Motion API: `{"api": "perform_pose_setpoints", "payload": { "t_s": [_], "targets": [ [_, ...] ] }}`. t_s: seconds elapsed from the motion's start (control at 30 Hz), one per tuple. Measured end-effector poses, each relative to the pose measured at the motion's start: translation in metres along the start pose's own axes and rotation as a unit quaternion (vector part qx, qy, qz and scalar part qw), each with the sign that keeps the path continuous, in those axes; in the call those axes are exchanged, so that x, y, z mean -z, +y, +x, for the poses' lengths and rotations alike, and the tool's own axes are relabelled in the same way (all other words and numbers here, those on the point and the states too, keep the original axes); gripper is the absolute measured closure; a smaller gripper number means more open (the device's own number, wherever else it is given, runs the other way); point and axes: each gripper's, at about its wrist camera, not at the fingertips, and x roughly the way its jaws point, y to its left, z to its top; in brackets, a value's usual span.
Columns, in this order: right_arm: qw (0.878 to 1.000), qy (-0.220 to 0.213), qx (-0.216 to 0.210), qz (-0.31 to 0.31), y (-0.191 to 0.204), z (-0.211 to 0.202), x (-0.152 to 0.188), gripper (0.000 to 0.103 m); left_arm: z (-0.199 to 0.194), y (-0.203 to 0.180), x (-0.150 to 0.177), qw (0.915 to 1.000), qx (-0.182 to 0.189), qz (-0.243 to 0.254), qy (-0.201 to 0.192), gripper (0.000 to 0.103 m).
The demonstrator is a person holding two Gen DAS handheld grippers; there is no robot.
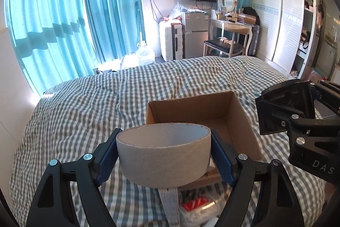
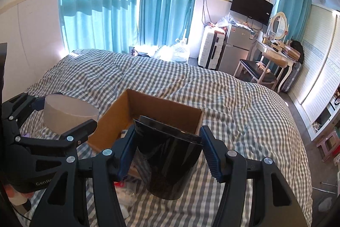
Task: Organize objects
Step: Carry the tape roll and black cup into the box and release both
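**Cardboard box waits while both grippers carry items toward it**

The cardboard box (image 1: 191, 112) sits open-topped on the checked bed cover (image 1: 85, 99), at centre frame in both views, with a few small items dimly visible inside. The left gripper (image 1: 163, 154) has its jaws closed on a wide grey tape roll (image 1: 163, 156), gripped across its outer sides with a loose tail of tape hanging below; it hovers just short of the box's near wall. The right gripper (image 2: 165, 154) has its jaws pressed against the flanks of a glossy black cup-shaped container (image 2: 167, 161), held mouth-forward above the box's near edge. Both loads appear lifted clear of the bed so they can pass over the rim. More clutter, including a red-and-white packet (image 1: 195, 203), lies on the bed below the left gripper.
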Motion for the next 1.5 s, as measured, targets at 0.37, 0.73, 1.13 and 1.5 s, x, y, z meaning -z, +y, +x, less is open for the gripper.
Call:
{"api": "perform_pose_setpoints", "payload": {
  "t_s": [0.37,0.73,1.13,1.5],
  "targets": [
    [0.998,0.053,-0.011,0.018,-0.015,0.102,-0.013,0.044,0.11,0.004,-0.001,0.9977,0.024,0.0,0.064,0.022],
    [0.995,0.095,-0.017,0.03,-0.02,0.173,0.0,0.044,0.146,0.005,0.008,0.9962,0.069,0.012,0.053,0.022],
    [0.994,0.09,-0.025,0.058,-0.031,0.162,-0.003,0.036,0.136,-0.004,0.01,0.9948,0.09,0.019,0.044,0.009],
    [0.996,0.05,-0.013,0.074,-0.037,0.096,-0.017,0.031,0.085,0.001,-0.001,0.997,0.069,0.009,0.033,0.006]
  ]
}}
